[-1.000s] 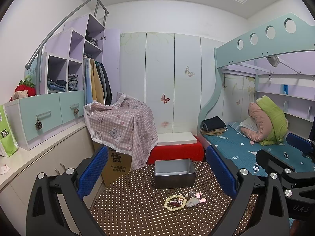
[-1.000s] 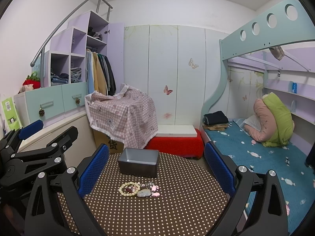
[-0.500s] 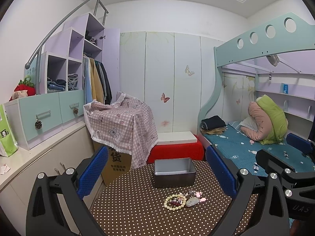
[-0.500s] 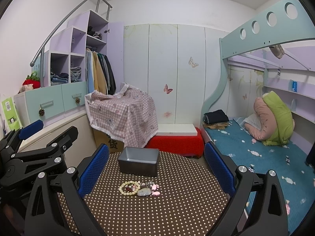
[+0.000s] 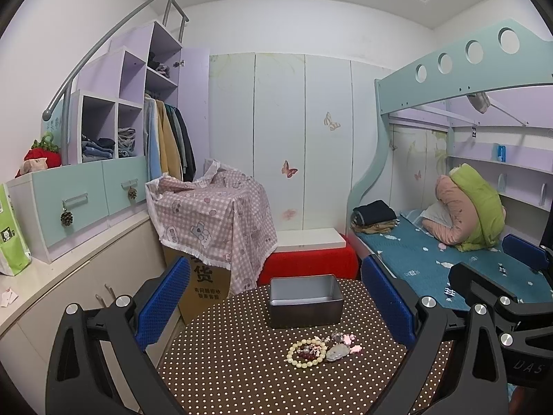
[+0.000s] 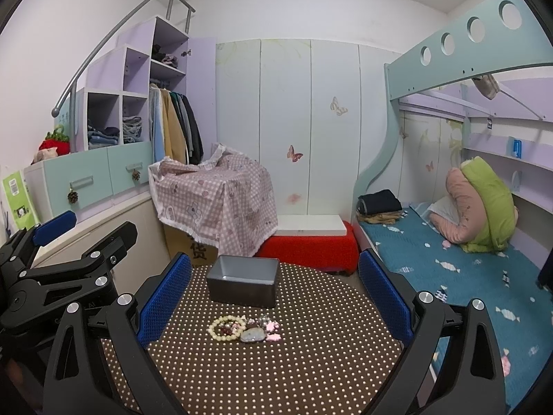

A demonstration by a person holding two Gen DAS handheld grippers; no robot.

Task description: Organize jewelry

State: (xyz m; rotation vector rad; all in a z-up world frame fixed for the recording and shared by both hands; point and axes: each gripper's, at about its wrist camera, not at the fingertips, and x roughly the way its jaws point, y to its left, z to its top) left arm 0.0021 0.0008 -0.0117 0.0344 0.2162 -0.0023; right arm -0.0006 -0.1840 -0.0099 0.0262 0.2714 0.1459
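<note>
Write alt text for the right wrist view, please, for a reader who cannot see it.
The open right gripper hovers over a round dotted table, where a small jewelry pile with a cream bead bracelet lies in front of a grey metal box. The left gripper shows at left, with a bedroom behind.

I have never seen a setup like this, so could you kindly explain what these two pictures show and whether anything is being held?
No robot here: a person holds a two-finger tool in each hand, each with a camera looking along its blue fingers. One picture is from the left tool, the other from the right tool. Both are open and hold nothing. Ahead is a dotted table with a grey box, apparently empty. In front of it lie a cream bracelet and small jewelry pieces, loose on the cloth, waiting to be sorted.
</note>
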